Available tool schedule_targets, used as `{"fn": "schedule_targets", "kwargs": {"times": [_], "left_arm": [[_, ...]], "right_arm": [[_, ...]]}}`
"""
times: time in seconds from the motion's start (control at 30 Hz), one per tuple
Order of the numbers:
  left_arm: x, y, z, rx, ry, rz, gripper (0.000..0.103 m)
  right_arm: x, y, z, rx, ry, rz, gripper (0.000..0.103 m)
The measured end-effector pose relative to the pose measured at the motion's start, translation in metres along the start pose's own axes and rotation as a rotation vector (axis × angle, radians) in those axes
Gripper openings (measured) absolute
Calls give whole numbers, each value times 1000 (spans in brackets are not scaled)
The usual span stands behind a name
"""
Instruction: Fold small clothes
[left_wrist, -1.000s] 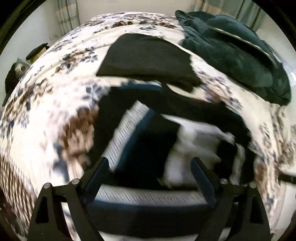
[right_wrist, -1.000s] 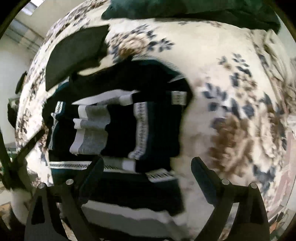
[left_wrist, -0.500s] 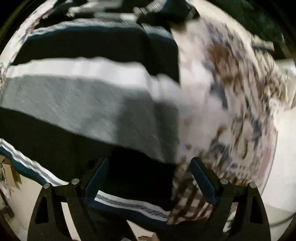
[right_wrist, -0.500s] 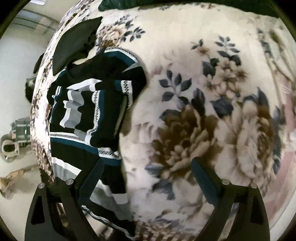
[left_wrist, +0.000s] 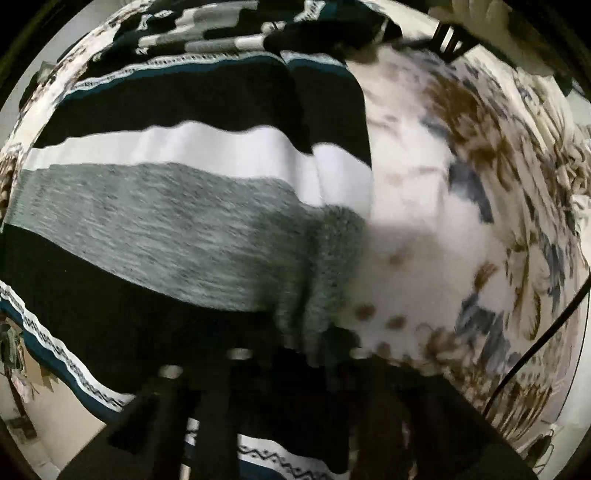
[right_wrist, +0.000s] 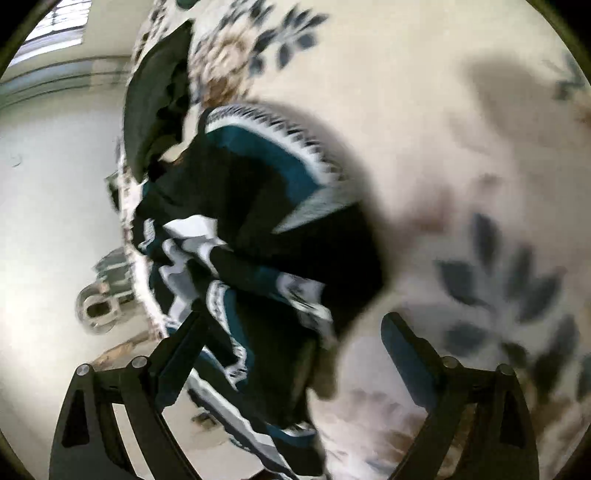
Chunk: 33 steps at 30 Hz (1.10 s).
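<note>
My left claw (left_wrist: 295, 369) has just been closing, and now it is clenched on the bottom edge of the soft knitted sweater with black, white, grey and teal stripes (left_wrist: 177, 206). The sweater lies on the bed's cream blanket with brown and blue flowers (left_wrist: 443, 229), near its edge. My right claw (right_wrist: 295, 339) is let go and wide, coming down over the bunched top part of the sweater. I think it should pinch the other corner first. Then I lift both corners evenly, so the fold stays straight.
</note>
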<state>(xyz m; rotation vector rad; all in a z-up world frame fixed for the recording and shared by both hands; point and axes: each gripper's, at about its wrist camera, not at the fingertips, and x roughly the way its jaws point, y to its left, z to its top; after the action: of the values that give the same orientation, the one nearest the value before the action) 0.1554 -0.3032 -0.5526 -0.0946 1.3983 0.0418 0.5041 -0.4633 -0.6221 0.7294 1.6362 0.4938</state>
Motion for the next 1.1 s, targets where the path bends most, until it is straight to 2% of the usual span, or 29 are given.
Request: {"fn": "schedule_targets", "kwargs": {"times": [0.13, 0.27, 0.3, 0.33, 0.37, 0.4, 0.43, 0.6, 0.7, 0.83, 0.93, 1.1], "left_arm": [[-14, 11, -1, -14, -27, -31, 7], [-41, 29, -4, -56, -64, -50, 7], [-49, 34, -6, -62, -77, -53, 7], [-55, 37, -7, -66, -86, -52, 7], [-62, 44, -6, -76, -98, -54, 7], [-68, 48, -5, -84, -107, -56, 7], [-73, 49, -7, -90, -113, -54, 7], [-107, 81, 3, -135, -157, -47, 7], [-125, 111, 11, -168, -180, -44, 7], [-136, 158, 14, -255, -203, -74, 7], [-131, 201, 17, -348, -205, -127, 7], [-112, 282, 16, -471, -197, -184, 7]], "right_arm": [[22, -6, 4, 22, 40, 20, 97], [38, 9, 4, -34, 63, -43, 97], [39, 13, 3, -46, 58, -48, 87], [39, 17, 3, -66, 52, -40, 55], [40, 22, 2, -88, 54, -55, 36], [40, 26, 1, -98, 61, -79, 25], [38, 28, -1, -104, 58, -72, 19], [15, 69, -7, -149, 31, -117, 16], [6, 103, -8, -149, 58, -234, 15], [6, 159, -5, -128, 42, -283, 15], [17, 204, -2, -145, 21, -314, 15], [87, 284, 12, -138, 19, -370, 14]]}}
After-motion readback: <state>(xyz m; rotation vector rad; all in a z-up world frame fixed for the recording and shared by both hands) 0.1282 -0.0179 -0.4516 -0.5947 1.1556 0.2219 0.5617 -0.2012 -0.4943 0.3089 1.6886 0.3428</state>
